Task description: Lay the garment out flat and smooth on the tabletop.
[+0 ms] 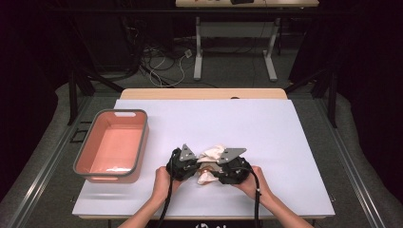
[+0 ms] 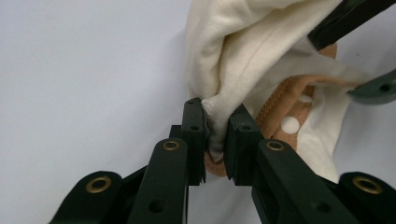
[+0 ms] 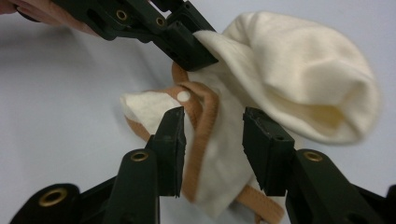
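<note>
A small cream garment (image 1: 212,156) with tan binding along its edges and white snaps is bunched on the white worktop (image 1: 285,142), near the front edge and a little right of centre, between the two hand-held grippers. In the left gripper view, the left gripper (image 2: 216,140) is seen clenched on a fold of the cream cloth, which is pinched tightly between the jaws. The right gripper (image 3: 212,140) is released: in its own view the jaws stand apart on either side of the tan-bound edge, with nothing clamped between them.

The cloth is judged to be light, soft and limp; it will sag, fold and slide under its own weight, and no stiffness can be counted on. The tan binding (image 3: 201,140) looks thicker and firmer than the body fabric, so a hold is best taken there or at a doubled fold, where the cloth is less likely to slip free. Breakage is not a concern, though the snaps could catch.

A pink bin with a grey rim (image 1: 135,142) stands at the left edge of the worktop, well apart from the garment. Something pale seems to lie in its near end, but it cannot be made out.
</note>
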{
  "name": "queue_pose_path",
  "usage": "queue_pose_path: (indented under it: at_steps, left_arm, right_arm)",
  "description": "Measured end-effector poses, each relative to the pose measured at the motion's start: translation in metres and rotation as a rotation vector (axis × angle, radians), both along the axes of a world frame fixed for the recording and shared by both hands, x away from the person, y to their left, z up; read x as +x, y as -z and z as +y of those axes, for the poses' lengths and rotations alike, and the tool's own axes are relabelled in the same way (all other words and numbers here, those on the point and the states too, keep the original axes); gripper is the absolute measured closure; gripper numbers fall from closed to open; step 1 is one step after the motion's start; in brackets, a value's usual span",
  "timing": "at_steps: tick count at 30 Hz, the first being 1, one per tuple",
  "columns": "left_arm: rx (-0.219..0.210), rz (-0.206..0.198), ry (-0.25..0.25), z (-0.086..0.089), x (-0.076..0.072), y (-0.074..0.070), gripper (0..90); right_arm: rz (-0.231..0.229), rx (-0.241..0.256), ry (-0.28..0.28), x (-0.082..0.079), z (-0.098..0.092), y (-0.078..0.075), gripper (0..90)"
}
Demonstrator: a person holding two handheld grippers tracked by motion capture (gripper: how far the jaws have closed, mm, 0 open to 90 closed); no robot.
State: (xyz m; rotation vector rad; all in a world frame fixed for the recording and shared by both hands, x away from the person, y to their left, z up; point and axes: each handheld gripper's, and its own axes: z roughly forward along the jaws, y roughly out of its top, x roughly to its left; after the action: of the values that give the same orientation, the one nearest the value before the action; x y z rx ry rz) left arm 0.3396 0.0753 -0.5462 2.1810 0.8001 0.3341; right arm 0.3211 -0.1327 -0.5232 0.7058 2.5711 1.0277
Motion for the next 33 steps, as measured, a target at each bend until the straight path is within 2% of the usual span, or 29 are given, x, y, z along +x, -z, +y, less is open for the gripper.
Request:
queue_pose_path:
  at_steps: [1, 3, 4, 5, 6, 7, 8, 11, 12, 17, 21, 24, 26, 33]
  left_arm:
    - [-0.004, -0.002, -0.003, -0.001, 0.0, 0.0, 79.9]
    - [0.0, -0.011, 0.003, -0.002, -0.001, -0.001, 79.8]
    - [0.003, -0.012, 0.003, -0.003, -0.001, -0.001, 79.8]
    - [0.004, -0.009, 0.006, -0.003, -0.002, -0.001, 78.5]
    - [0.004, -0.009, 0.006, -0.003, -0.002, -0.001, 77.3]
    - [0.001, -0.007, 0.005, -0.002, -0.002, -0.001, 75.8]
    - [0.003, -0.001, 0.011, -0.001, -0.003, -0.002, 73.5]
    - [0.002, 0.006, 0.008, 0.0, -0.003, -0.002, 69.8]
    - [0.004, 0.009, 0.007, 0.002, -0.005, -0.003, 64.7]
    - [0.016, 0.01, 0.011, 0.006, -0.008, -0.006, 54.5]
    - [0.032, 0.023, 0.009, 0.012, -0.012, -0.008, 49.8]
    - [0.037, 0.038, 0.011, 0.015, -0.015, -0.007, 49.4]
    - [0.063, 0.058, 0.022, 0.013, -0.017, -0.005, 49.1]
    - [0.086, 0.075, 0.027, 0.007, -0.014, 0.002, 49.1]
  right_arm:
    - [0.003, -0.001, -0.001, 0.001, 0.002, 0.001, 58.9]
    - [-0.02, -0.02, 0.013, 0.002, 0.006, 0.005, 68.0]
    - [-0.02, -0.02, 0.013, 0.002, 0.006, 0.005, 68.0]
    - [-0.032, -0.017, 0.033, 0.003, 0.004, 0.006, 78.7]
    - [-0.032, -0.017, 0.033, 0.003, 0.004, 0.006, 78.7]
    - [-0.04, -0.017, 0.052, 0.004, 0.002, 0.006, 86.3]
    - [-0.039, -0.01, 0.059, 0.005, 0.0, 0.006, 88.2]
    - [-0.036, -0.013, 0.066, 0.005, -0.001, 0.005, 88.6]
    - [-0.036, -0.008, 0.072, 0.005, -0.003, 0.005, 88.8]
    - [-0.039, 0.011, 0.092, 0.005, -0.009, 0.003, 88.8]
    - [-0.044, 0.022, 0.109, 0.006, -0.012, 0.003, 88.8]
    - [-0.047, 0.022, 0.119, 0.006, -0.015, 0.002, 88.7]
    - [-0.051, 0.02, 0.13, 0.005, -0.018, 0.001, 88.7]
    - [-0.054, 0.015, 0.185, 0.006, -0.03, -0.001, 88.6]
